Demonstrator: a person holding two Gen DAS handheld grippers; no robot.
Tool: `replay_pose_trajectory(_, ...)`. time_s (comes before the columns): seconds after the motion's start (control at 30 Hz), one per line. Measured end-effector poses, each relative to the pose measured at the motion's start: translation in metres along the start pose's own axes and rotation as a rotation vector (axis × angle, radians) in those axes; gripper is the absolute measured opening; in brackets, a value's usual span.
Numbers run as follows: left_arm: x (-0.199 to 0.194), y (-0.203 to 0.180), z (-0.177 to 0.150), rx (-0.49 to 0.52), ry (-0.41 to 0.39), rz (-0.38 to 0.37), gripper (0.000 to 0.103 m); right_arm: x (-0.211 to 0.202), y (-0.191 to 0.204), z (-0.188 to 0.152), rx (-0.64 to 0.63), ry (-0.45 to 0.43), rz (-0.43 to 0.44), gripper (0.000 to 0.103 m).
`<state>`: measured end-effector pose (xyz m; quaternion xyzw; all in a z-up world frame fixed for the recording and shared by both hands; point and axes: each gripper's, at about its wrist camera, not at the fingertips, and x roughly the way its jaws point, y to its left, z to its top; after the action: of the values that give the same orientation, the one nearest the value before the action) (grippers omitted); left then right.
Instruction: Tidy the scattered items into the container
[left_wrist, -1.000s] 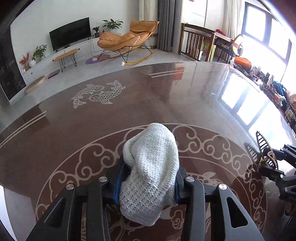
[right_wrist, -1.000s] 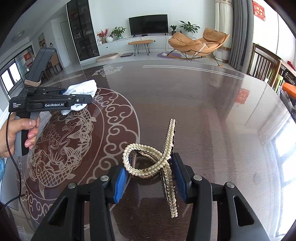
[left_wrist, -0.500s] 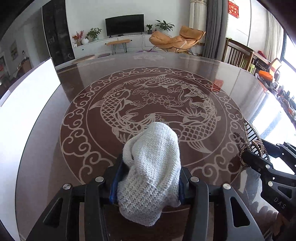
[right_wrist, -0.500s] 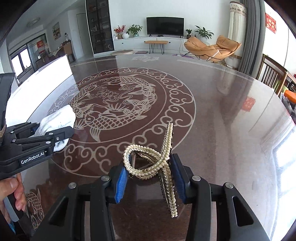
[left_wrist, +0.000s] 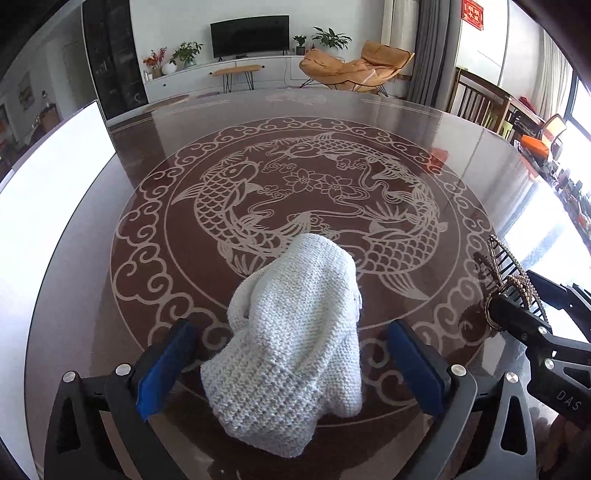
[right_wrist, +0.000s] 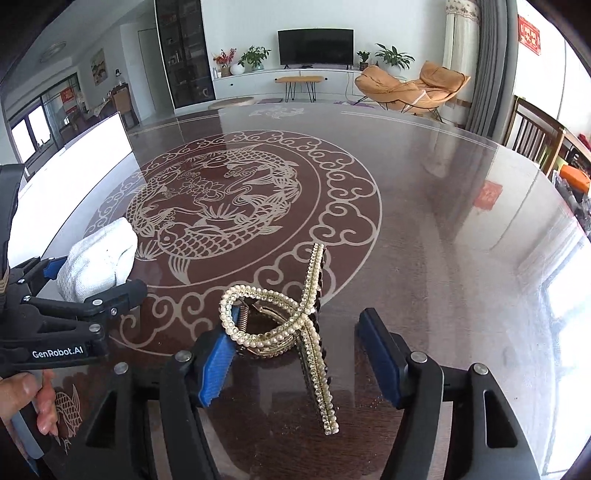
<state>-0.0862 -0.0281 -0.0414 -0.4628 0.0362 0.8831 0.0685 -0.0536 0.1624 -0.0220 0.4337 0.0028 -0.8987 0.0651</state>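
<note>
A pale knitted cloth (left_wrist: 295, 343) sits between the wide-open fingers of my left gripper (left_wrist: 291, 362), which no longer clamp it; it also shows in the right wrist view (right_wrist: 98, 264). A pearl-studded hair claw clip (right_wrist: 288, 325) stands between the open fingers of my right gripper (right_wrist: 299, 358), leaning against the left blue pad (right_wrist: 214, 363); the right pad is apart from it. The clip also shows at the right edge of the left wrist view (left_wrist: 511, 280). Whether cloth and clip rest on the table or are in mid-air cannot be told. A white container (left_wrist: 48, 206) is at the left.
The round dark table (right_wrist: 443, 229) has a pale fish pattern and a glossy top. The white container wall (right_wrist: 74, 155) runs along its left side. My left gripper's body (right_wrist: 66, 325) is close on the right gripper's left. Chairs and room furniture lie beyond the far edge.
Both grippers have opened: the left let go of the knitted cloth and the right let go of the pearl clip. Both views keep swinging left, bringing the white container closer.
</note>
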Motion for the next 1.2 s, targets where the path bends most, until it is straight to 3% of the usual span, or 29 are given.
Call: replay_pose_trajectory(1.2,-0.0002,0.0002,-0.0021,0.001,-0.002,0.001,0.103,-0.0029,-0.0022,0.0018,0.001,0.003,-0.004,0.07)
